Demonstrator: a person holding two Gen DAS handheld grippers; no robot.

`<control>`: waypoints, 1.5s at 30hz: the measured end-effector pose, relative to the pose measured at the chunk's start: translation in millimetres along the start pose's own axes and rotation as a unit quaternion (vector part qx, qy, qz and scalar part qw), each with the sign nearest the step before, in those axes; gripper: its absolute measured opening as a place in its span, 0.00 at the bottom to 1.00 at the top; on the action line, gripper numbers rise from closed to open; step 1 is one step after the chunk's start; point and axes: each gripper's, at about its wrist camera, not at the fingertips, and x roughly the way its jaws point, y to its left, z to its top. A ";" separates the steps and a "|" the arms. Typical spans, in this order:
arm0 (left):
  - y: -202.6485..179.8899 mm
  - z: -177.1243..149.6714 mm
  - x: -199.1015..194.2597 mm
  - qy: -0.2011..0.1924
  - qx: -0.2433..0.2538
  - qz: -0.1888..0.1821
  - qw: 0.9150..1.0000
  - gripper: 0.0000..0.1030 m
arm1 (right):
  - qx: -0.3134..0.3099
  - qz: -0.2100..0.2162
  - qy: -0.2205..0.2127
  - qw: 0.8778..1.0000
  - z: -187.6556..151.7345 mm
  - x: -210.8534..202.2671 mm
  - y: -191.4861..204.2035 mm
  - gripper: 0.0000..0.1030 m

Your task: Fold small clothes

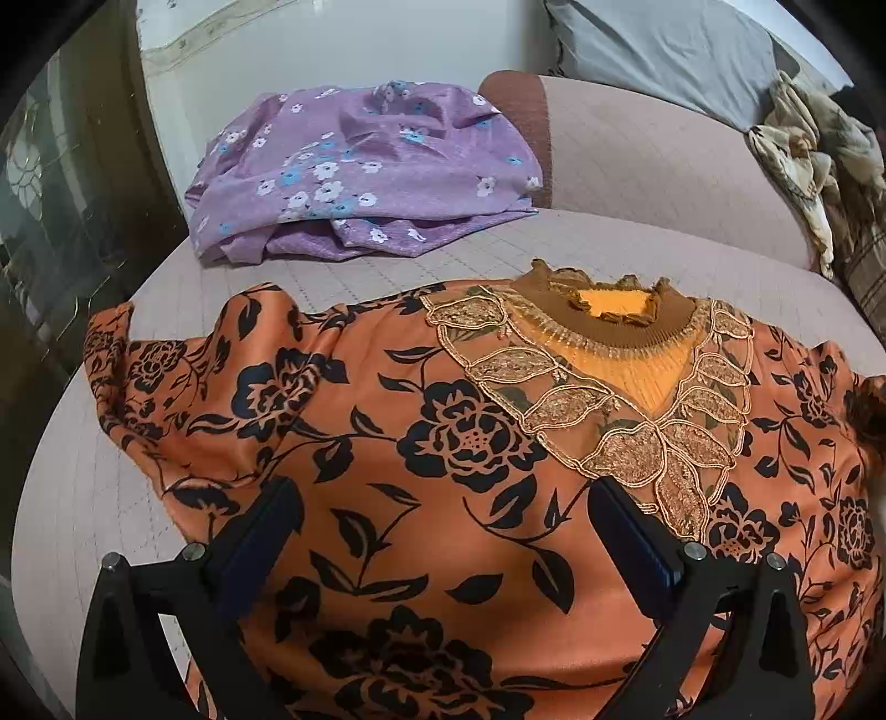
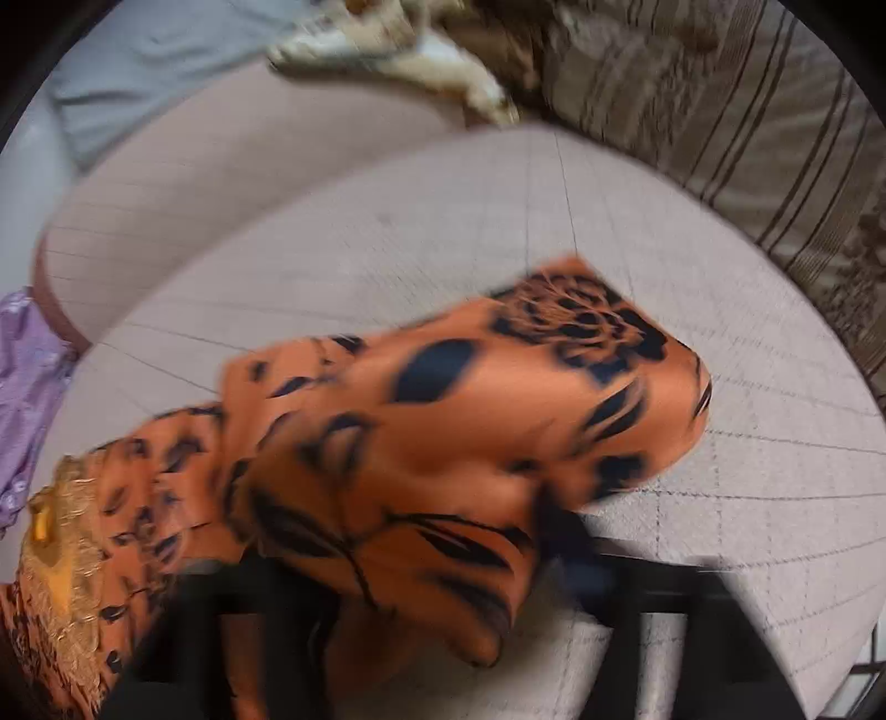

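Crowding the bed (image 1: pixel 387 266): purple garment (image 1: pixel 354 171), orange blouse (image 1: pixel 443 443); left tongs (image 1: pixel 443 515) wide, right tongs (image 2: pixel 398 598) unclear

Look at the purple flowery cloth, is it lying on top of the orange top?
No, the purple flowery cloth lies apart, farther back on the couch, with bare cushion between it and the orange top.

I count two garments on the bed cover (image 1: pixel 653 166): one orange blouse with black flowers (image 1: pixel 454 443), one crumpled purple floral garment (image 1: pixel 360 166). One grey pillow (image 1: pixel 664 50) at the head. One beige patterned cloth (image 1: pixel 814 160) bunched beside it, possibly a blanket; blur prevents certainty. I hold two grippers: left gripper (image 1: pixel 443 526), right gripper (image 2: pixel 398 576).
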 end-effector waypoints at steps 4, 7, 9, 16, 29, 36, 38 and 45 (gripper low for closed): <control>-1.0 2.3 -0.8 -0.002 0.001 -0.007 1.000 1.00 | 0.052 0.077 -0.012 0.996 9.0 -15.0 -25.5 0.08; -1.4 2.1 -3.0 -0.003 0.002 -0.009 1.000 1.00 | 0.099 0.151 -0.022 0.983 11.8 -32.9 -44.2 0.07; -1.0 2.2 -5.1 -0.005 0.001 -0.009 1.000 1.00 | 0.131 0.215 -0.020 0.968 12.1 -48.2 -55.3 0.06; 20.3 7.8 -13.8 -0.011 -0.037 -0.011 0.999 1.00 | 0.115 0.368 -0.009 0.923 0.4 -109.7 -17.8 0.06; 153.2 17.0 -26.7 -0.035 -0.188 0.077 0.979 1.00 | -0.003 0.482 0.115 0.869 -119.2 -107.7 255.0 0.11; 182.8 5.0 -24.2 -0.025 -0.208 0.079 0.975 1.00 | -0.049 0.492 0.168 0.853 -169.6 -99.9 295.9 0.72; 175.9 6.5 -24.6 -0.027 -0.202 0.064 0.977 1.00 | -0.063 0.495 0.149 0.853 -165.6 -107.4 286.1 0.72; 115.7 14.6 -17.7 -0.026 -0.124 -0.026 0.992 1.00 | -0.090 0.424 0.039 0.900 -129.6 -123.5 198.5 0.62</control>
